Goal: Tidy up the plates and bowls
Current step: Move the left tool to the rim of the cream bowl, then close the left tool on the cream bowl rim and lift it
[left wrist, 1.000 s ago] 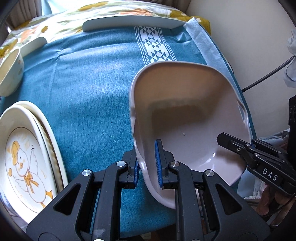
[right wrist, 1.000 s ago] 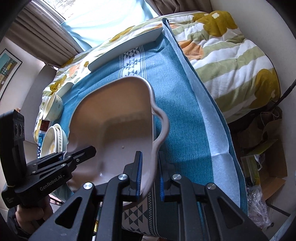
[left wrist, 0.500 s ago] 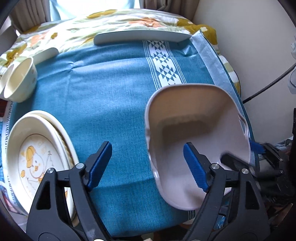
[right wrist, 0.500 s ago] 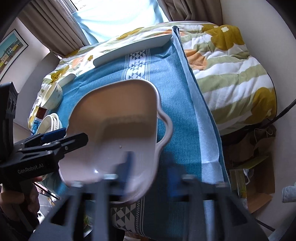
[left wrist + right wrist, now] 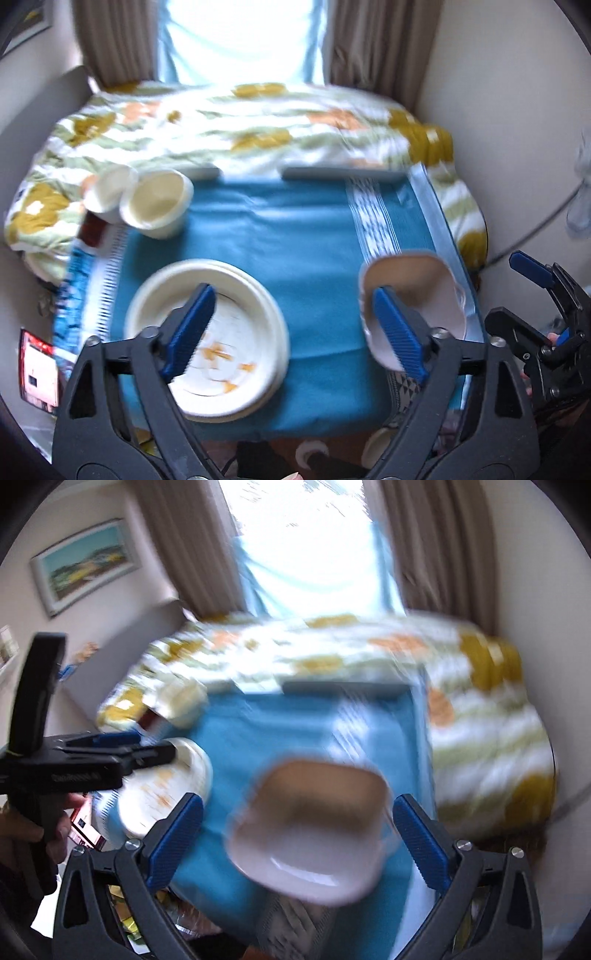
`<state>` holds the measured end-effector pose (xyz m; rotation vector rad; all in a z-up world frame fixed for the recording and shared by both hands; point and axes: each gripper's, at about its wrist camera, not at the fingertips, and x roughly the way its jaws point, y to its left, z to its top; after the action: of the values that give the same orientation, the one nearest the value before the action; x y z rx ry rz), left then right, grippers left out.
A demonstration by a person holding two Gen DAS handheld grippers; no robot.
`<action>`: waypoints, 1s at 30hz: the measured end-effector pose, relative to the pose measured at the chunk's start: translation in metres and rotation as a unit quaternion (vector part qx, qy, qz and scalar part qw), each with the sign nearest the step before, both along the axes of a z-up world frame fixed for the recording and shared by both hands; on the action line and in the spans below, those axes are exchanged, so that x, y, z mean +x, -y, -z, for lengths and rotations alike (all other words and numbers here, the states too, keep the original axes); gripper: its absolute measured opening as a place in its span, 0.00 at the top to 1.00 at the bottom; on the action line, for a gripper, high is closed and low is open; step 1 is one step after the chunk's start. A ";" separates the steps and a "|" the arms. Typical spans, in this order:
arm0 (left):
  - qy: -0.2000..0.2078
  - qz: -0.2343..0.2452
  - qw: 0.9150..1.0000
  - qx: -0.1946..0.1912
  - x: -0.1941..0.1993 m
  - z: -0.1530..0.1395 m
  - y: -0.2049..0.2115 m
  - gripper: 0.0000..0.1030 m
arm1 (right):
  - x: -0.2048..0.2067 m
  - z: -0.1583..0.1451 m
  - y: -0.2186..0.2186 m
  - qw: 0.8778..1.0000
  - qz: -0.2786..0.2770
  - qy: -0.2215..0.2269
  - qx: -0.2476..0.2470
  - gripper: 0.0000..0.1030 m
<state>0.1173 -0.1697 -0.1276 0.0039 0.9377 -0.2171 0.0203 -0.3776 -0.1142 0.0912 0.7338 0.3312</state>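
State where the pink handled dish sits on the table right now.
In the left wrist view the pink handled dish rests on the blue tablecloth near its right edge, right of the stacked cream plates, held by neither claw.

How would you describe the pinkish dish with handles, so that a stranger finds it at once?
Start at the blue tablecloth and go to its near right corner, beside the white patterned stripe. There lies the pinkish dish, alone, apart from the stack of round plates on the left. Unlike the round cream plates and bowls, it is squarish, deep, and has a small side handle.
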 end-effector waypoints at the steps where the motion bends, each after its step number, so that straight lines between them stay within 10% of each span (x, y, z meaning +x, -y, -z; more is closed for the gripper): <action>1: 0.012 -0.012 1.000 -0.004 0.000 -0.010 -0.014 0.06 | 0.004 -0.012 -0.012 1.000 -0.016 0.015 -0.004 0.01; 9: 0.026 -0.066 0.996 -0.054 0.027 -0.030 -0.121 0.01 | 0.078 -0.048 -0.092 0.999 -0.023 -0.020 -0.029 0.01; 16: -0.049 -0.093 0.986 -0.126 0.103 0.013 -0.209 0.02 | 0.171 -0.011 -0.162 0.991 -0.043 -0.128 0.010 0.01; 30: -0.186 -0.058 0.968 -0.161 0.228 0.152 -0.232 0.58 | 0.293 0.120 -0.241 0.956 -0.030 -0.288 0.036 0.49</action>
<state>0.3452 0.0621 -0.2797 -0.4020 1.2623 -0.2654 0.3132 -0.1362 -0.2343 0.2415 1.3056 0.3940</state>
